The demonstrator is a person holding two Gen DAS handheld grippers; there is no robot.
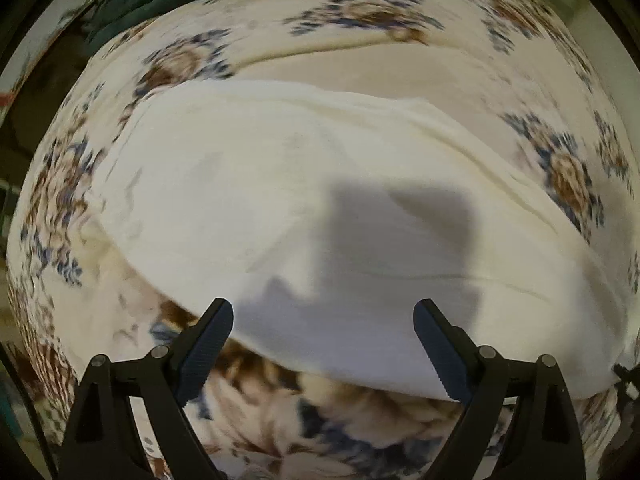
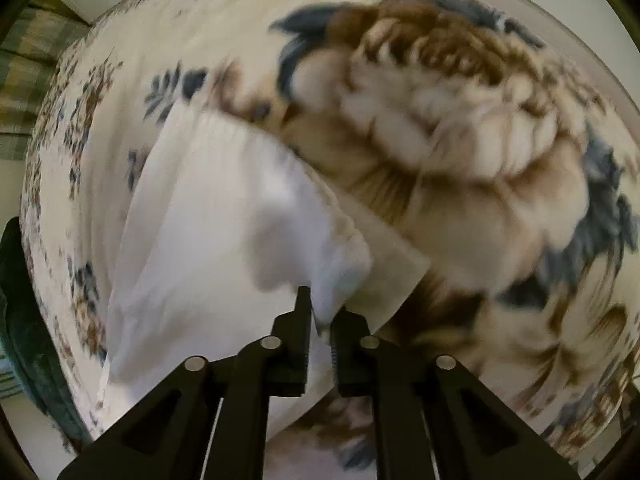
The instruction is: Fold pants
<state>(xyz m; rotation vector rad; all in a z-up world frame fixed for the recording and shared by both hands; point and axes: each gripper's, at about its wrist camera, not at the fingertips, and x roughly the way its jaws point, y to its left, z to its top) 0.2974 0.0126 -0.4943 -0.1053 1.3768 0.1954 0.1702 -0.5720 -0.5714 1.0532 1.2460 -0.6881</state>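
Lying spread across a floral bedspread [image 1: 568, 176], the white pants [image 1: 280, 184] sit directly under both tools, and the step in hand looks like taking hold of an edge for the next fold. In the right wrist view a corner of the pants [image 2: 240, 220] runs up between the fingers of the right gripper [image 2: 321, 320], whose jaws are nearly together with the cloth pinched in the narrow gap; a firm bite there matters, so I would check that the pads catch every layer of the corner and not just the top one. The left gripper [image 1: 324, 322] hovers with its jaws spread wide and nothing between them, the near hem of the pants crossing just ahead of its tips. To do this well, it should probably drop onto that hem at a matching point, so both grips lift the edge evenly. A dark green fabric [image 1: 132, 4] lies well beyond the pants, at the far edge of the bedspread, clear of the work.
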